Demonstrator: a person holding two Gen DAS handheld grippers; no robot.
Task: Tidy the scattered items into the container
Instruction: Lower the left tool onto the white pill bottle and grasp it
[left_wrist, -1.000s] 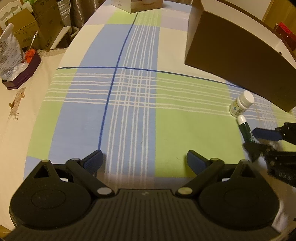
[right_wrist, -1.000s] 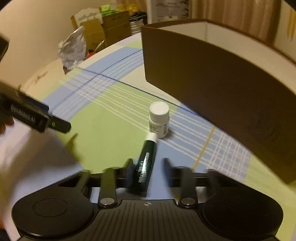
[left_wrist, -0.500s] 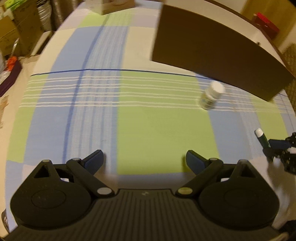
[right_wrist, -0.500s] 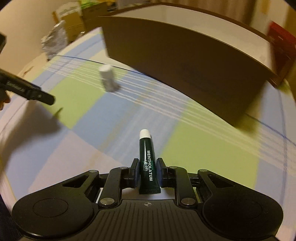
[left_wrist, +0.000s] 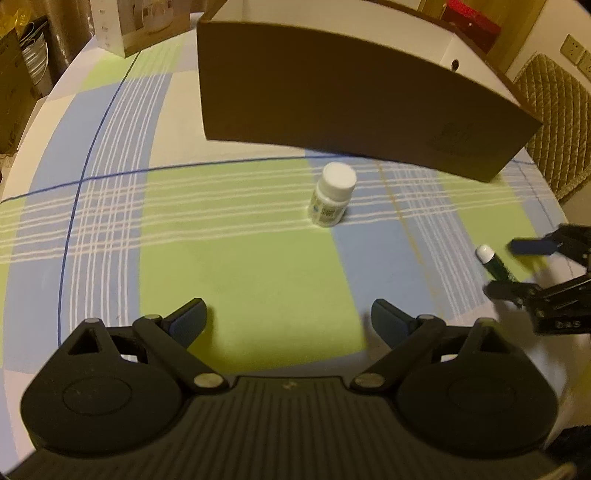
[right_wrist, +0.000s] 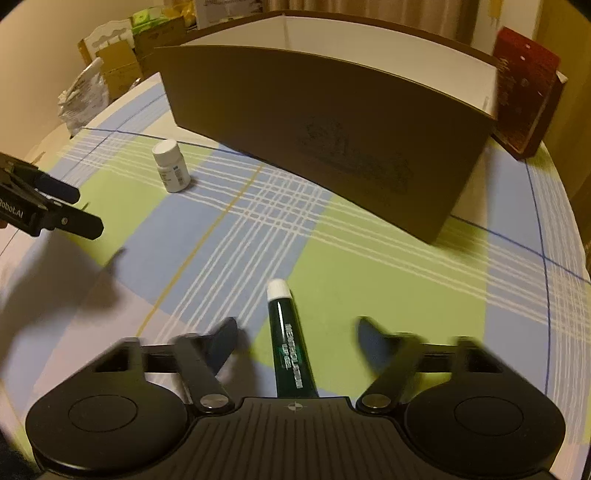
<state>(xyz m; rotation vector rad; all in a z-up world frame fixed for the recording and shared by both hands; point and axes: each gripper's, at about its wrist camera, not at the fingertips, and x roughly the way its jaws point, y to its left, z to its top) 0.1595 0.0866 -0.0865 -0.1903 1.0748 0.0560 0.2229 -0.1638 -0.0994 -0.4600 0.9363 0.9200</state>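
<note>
1. While the right tongs (right_wrist: 295, 336) are opening, the dark green lip-gel tube with a white cap (right_wrist: 290, 347) lies between their two blurred fingers, and neither pad presses on it; a clear gap shows on each side of the tube.
2. That tube points cap-first away from the camera, over a green square of the blue, green and white checked tablecloth (right_wrist: 369, 266) that covers the tabletop.
3. Seen from the left wrist, the same tube (left_wrist: 495, 263) sits between the right tongs' (left_wrist: 511, 267) fingers at the right edge of the tabletop.
4. The left tongs (left_wrist: 288, 317) stand wide, with nothing between the pads, above a green patch of the cloth (left_wrist: 240, 273).
5. A small white plastic pill bottle with a white screw cap (left_wrist: 331, 194) stands upright on the cloth, ahead of the left tongs and just in front of the container; in the right wrist view the bottle (right_wrist: 171, 170) is off to the left, well apart from the tube.
6. The container, a large brown cardboard box with a white inside (right_wrist: 332, 140), stands open-topped at the far side of the tabletop; its near wall (left_wrist: 351, 110) faces both cameras, and neither the tube nor the bottle is in it.
7. A dark red box (right_wrist: 524, 92) leans beside the container's right end.
8. The left tongs (right_wrist: 79, 210) also show at the left edge of the right wrist view.
</note>
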